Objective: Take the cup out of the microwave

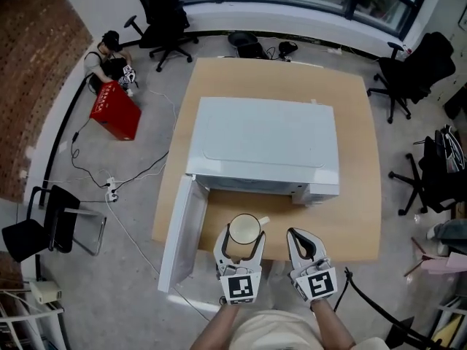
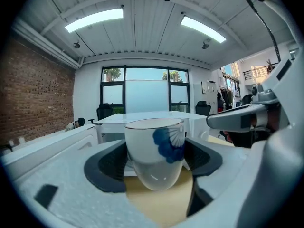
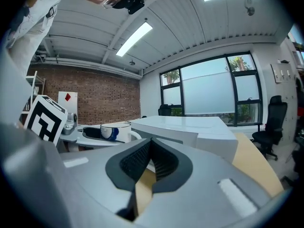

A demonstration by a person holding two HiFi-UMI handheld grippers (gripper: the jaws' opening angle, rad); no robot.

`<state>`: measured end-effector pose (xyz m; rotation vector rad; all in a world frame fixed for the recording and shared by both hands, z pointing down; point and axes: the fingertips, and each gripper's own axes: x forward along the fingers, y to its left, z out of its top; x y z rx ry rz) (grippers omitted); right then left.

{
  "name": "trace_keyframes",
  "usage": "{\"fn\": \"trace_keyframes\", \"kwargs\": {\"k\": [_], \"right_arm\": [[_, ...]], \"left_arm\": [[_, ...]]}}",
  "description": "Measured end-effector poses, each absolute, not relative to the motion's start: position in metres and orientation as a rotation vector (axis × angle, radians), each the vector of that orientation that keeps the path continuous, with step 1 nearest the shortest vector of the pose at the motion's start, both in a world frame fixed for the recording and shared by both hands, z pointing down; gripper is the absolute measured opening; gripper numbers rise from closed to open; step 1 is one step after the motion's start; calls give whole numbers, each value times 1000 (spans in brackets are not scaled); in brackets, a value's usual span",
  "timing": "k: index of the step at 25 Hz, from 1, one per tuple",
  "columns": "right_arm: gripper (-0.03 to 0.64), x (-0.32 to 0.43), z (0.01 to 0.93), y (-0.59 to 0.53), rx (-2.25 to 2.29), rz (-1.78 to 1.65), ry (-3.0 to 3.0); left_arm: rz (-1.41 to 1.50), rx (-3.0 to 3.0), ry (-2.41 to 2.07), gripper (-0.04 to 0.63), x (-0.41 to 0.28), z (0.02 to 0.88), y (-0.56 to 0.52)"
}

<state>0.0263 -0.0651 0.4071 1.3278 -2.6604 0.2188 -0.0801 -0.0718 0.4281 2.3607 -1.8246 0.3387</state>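
**Cup held outside the microwave by the left gripper**

The left gripper [image 1: 244, 238] has its jaws wide apart and clamped on the cup [image 2: 152, 146], 1 dark pad on each side of it. The right gripper [image 3: 151, 151] has its jaws together, with nothing between them. The 2 grippers are side by side, near each other, and both point almost level toward the microwave [image 1: 266, 144]. The cup is upright, in front of the open door [image 1: 182, 228] and the cavity, above the near edge of the table [image 1: 357, 195]. It is white, with a blue mark on its side and a thin dark rim.
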Motion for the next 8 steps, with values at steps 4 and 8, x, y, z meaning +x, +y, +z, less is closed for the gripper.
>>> {"fn": "trace_keyframes", "kwargs": {"k": [4, 8], "right_arm": [[5, 32, 403, -54, 1349, 227, -2655], [5, 37, 399, -38, 1369, 246, -2652]], "left_arm": [[339, 2357, -1823, 370, -81, 415, -55], [348, 2361, -1813, 370, -79, 404, -35]]}}
